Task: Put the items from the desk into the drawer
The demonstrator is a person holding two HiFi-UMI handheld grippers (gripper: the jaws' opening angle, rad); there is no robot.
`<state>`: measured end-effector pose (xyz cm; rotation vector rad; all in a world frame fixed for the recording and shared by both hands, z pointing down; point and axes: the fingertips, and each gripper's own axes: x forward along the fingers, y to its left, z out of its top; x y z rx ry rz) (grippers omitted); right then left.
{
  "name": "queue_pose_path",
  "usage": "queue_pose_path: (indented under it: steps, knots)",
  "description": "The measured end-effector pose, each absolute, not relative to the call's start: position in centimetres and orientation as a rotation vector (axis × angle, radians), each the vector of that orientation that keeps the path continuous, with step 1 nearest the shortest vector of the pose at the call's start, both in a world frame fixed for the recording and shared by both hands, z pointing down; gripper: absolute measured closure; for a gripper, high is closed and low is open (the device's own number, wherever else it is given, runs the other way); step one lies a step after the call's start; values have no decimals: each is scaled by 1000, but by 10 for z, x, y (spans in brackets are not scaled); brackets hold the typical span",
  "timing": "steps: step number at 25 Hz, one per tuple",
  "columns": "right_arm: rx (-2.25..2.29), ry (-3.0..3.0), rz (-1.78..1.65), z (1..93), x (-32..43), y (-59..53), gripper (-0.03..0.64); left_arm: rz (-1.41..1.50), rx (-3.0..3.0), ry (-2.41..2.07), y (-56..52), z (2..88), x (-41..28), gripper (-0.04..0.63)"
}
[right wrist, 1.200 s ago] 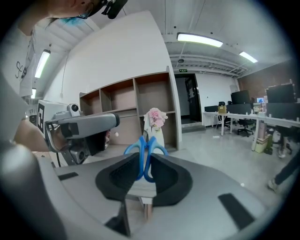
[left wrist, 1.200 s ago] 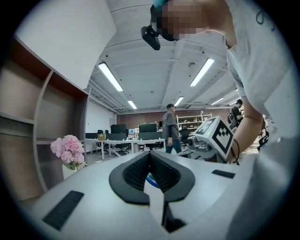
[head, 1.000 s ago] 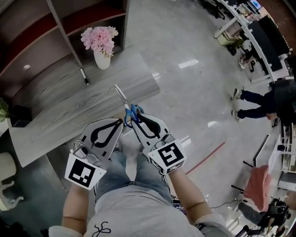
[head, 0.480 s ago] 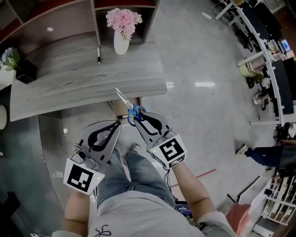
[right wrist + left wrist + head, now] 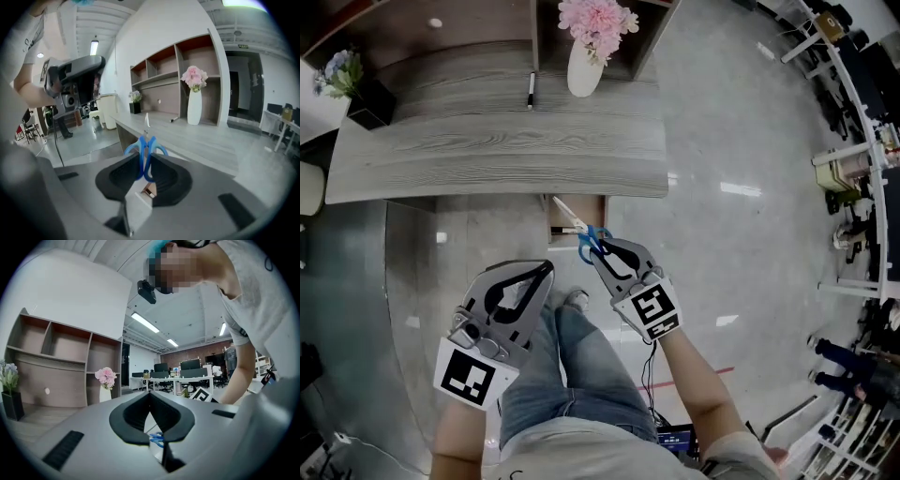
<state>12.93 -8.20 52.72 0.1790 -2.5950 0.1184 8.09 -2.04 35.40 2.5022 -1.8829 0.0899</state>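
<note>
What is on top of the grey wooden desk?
A white vase of pink flowers, a black and white pen and a black pot of pale flowers. The blooms cover the vase's mouth.

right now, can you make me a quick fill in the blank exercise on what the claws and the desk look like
1. The right claw is shut on the ___ handles of the scissors.
2. The left claw is shut and holds ___.
3. The white vase on the desk holds ___ flowers.
4. In the head view, the pen lies to the ___ of the vase.

Missing words: blue; nothing; pink; left
</note>
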Motion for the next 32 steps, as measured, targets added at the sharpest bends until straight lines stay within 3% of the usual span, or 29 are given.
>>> queue_pose_path:
  steps: [20,32]
  knots:
    - [160,-2329,111,755,113,-116,531,103,2445,-1815,-48,495,40,588]
    - [225,-2234,14,792,93,-148,521,97,2418,-1815,-53,514,19,588]
